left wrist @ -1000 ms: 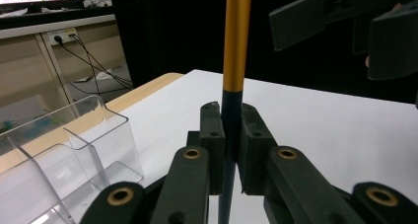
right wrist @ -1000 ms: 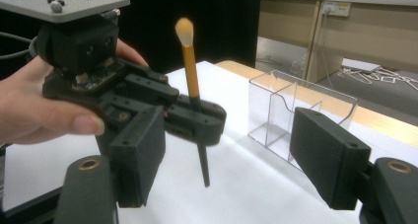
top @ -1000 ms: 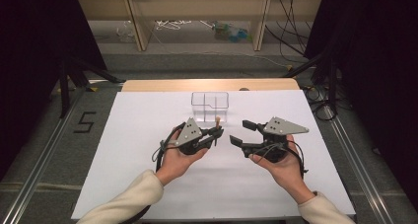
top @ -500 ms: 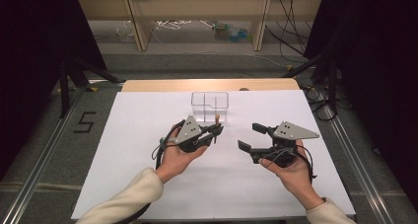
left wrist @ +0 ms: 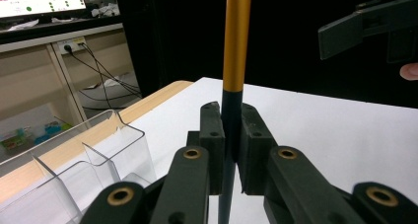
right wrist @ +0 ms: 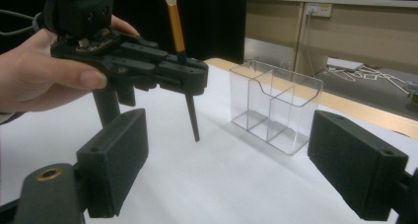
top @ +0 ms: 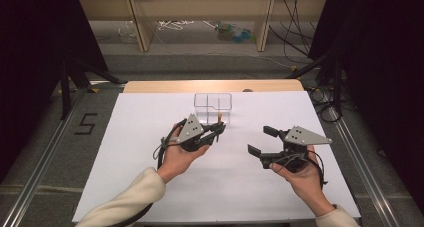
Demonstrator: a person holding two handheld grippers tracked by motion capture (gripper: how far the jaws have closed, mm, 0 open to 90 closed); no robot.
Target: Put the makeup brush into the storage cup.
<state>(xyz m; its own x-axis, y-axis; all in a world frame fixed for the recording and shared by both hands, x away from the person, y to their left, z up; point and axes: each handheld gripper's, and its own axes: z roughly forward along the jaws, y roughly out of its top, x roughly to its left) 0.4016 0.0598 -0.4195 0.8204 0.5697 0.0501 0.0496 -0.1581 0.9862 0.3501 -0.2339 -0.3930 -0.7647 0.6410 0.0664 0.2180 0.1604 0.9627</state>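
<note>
A slim brush (top: 219, 118) with a dark handle, gold ferrule and pale tip stands upright in my left gripper (top: 219, 129), which is shut on its handle. Its lower end hangs just above the white table, in front of a clear divided organizer (top: 200, 102). In the left gripper view the pads (left wrist: 212, 135) clamp the brush (left wrist: 236, 41). My right gripper (top: 260, 140) is off to the right. Its jaws have just been opening, and nothing is between them. The right gripper view looks between its pads (right wrist: 116, 160) at the brush (right wrist: 175, 24) and the organizer (right wrist: 276, 105).
A white sheet (top: 150, 187) covers the table, with a wooden strip (top: 150, 86) along the far edge. Shelving and cables (top: 170, 27) lie beyond the table. A dark floor with a "5" marking (top: 86, 123) is to the left.
My right gripper has moved right, away from the left gripper, and its jaws stand wider apart. The left gripper and the brush have not moved.
</note>
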